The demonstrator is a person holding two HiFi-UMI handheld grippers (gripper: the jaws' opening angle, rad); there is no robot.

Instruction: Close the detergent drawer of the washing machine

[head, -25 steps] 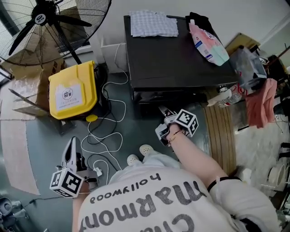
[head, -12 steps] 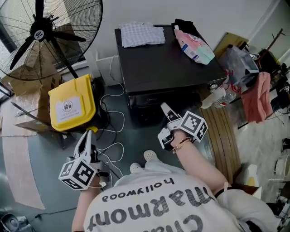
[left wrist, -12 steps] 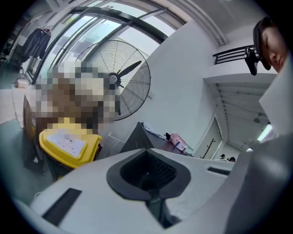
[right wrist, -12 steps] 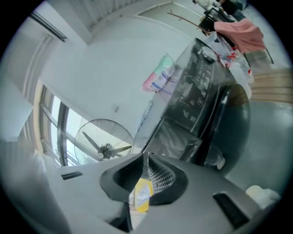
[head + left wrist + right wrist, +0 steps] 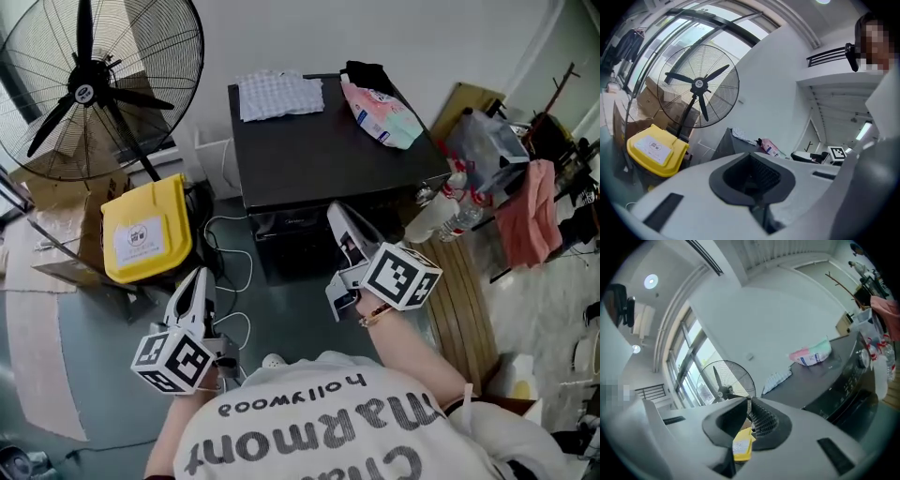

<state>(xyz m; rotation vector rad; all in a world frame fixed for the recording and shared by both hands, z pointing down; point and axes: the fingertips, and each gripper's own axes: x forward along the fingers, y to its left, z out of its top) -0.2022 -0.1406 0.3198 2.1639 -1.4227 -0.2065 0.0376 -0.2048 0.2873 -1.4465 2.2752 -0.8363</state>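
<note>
The black washing machine [image 5: 328, 155] stands against the wall, its dark front panel [image 5: 295, 230] facing me. I cannot make out the detergent drawer on that panel. My right gripper [image 5: 336, 212] is raised in front of the machine's upper front edge and points at it without touching. Its jaws have just been closing; they meet at the tips [image 5: 750, 401] with nothing between them. My left gripper [image 5: 199, 277] hangs lower left, over the floor, apart from the machine, jaws together [image 5: 752, 157] and empty. The machine's top [image 5: 825, 366] shows in the right gripper view.
A checked cloth [image 5: 277, 94] and a pink-green bag [image 5: 380, 112] lie on the machine. A yellow bin [image 5: 141, 234] and a big fan [image 5: 89, 89] stand at left, white cables [image 5: 225, 272] run over the floor. Bottles [image 5: 450, 211] and wooden boards [image 5: 455, 281] are at right.
My right gripper has risen from low before the machine to its upper front edge, rolled over, and its jaws have come together. The left gripper moved up and toward the machine.
</note>
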